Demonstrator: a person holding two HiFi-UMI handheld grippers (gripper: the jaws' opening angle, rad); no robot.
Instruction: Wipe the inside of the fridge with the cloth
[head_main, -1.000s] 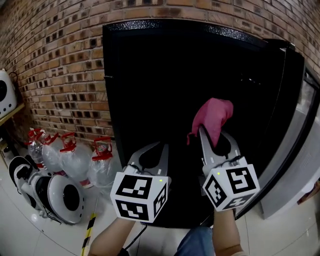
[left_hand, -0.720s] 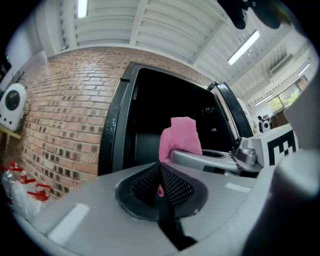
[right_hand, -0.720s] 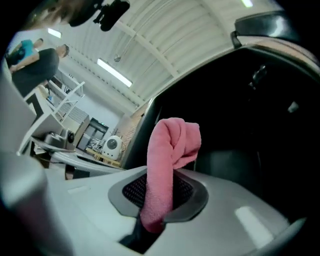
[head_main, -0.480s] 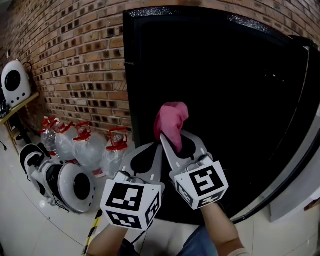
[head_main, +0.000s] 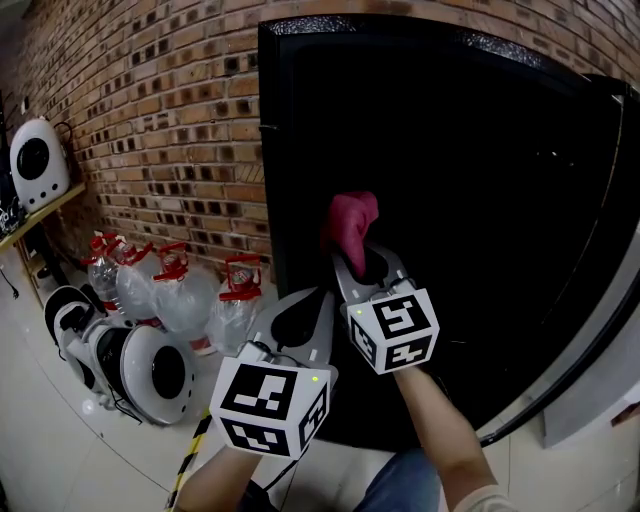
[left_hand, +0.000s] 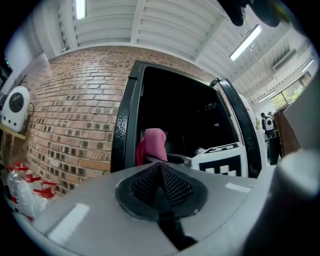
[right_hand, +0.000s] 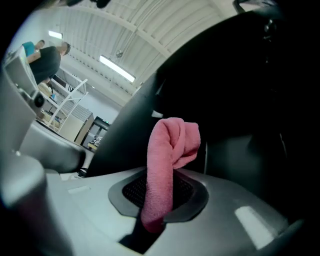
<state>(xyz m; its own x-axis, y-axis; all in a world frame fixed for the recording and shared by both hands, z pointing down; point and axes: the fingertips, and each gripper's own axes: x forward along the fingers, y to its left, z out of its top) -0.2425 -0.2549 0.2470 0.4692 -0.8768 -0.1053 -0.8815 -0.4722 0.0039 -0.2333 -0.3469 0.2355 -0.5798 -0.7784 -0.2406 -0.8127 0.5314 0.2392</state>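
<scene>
The fridge (head_main: 300, 120) stands open against a brick wall, its inside black and dark. My right gripper (head_main: 357, 262) is shut on a pink cloth (head_main: 350, 225) and reaches into the fridge's left part, near the left wall. In the right gripper view the pink cloth (right_hand: 167, 165) hangs folded between the jaws. My left gripper (head_main: 312, 305) is shut with nothing in it, held low in front of the fridge's left edge. The left gripper view shows the pink cloth (left_hand: 152, 146) and the fridge frame (left_hand: 122, 125) ahead.
The fridge door (head_main: 600, 300) stands open at the right. Several water jugs with red caps (head_main: 160, 290) sit on the floor at the brick wall (head_main: 150, 130). White round devices (head_main: 130, 365) lie at the left. The floor is pale tile.
My right gripper has carried the pink cloth leftward and deeper into the fridge. The head view has swung left. The left gripper stayed low and shut.
</scene>
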